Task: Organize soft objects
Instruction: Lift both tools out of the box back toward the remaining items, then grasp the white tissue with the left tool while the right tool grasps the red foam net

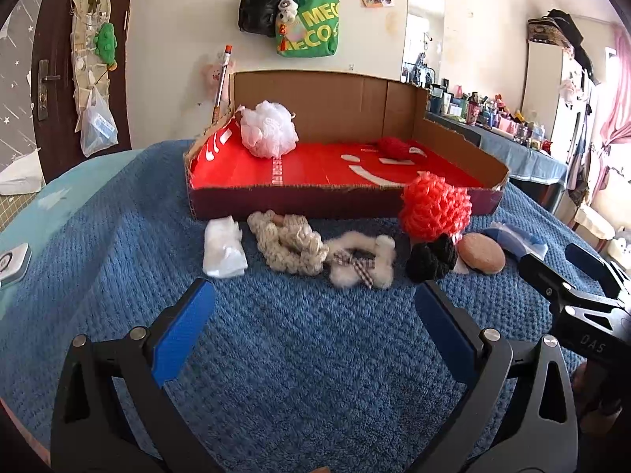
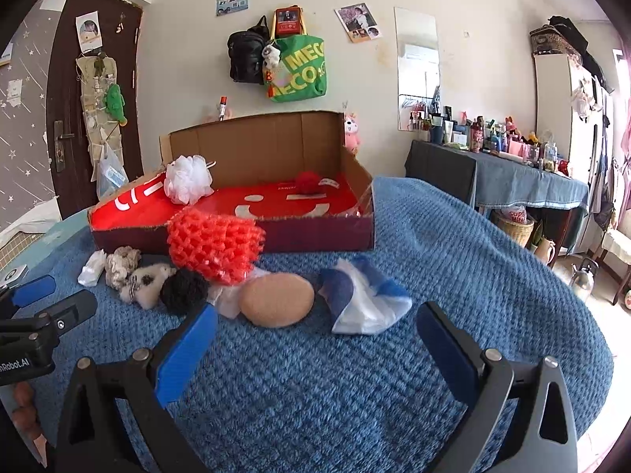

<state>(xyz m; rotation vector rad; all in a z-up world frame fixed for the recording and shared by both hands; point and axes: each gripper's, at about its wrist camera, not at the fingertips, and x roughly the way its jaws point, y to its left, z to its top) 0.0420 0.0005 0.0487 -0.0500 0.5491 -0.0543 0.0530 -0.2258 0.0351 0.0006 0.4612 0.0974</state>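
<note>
Hanging on the far wall, a green tote bag (image 1: 311,25) carries pale lettering that reads "MEC" over "ECO", partly cut off by its folds. White "DAS" shows on the black body of the right gripper (image 1: 564,266) in the left wrist view, and "nRobot.AI" on the left gripper (image 2: 55,297) in the right wrist view.

Both grippers hover low over the blue knitted blanket (image 1: 295,354), side by side and pointed toward the shallow cardboard box with a red printed floor (image 1: 347,197). The blue-padded fingers (image 1: 183,327) of the left gripper (image 1: 315,295) are spread wide with nothing between them; the fingers (image 2: 185,351) of the right gripper (image 2: 317,319) are likewise spread and empty.

Inside the box sit a white mesh bath pouf (image 1: 269,129) at the left and a red yarn ball (image 1: 394,146) near the back right. On the blanket in front of the box lies a row: a crumpled white tissue (image 1: 224,252), a cream braided rope piece (image 1: 290,244), a fluffy cream plush with a plaid bow (image 1: 363,262), a black yarn pompom (image 1: 432,258), an orange-red foam net (image 1: 435,207) leaning against the box front, a tan round sponge (image 2: 278,300), and a blue-and-white crumpled cloth (image 2: 364,301).
</note>
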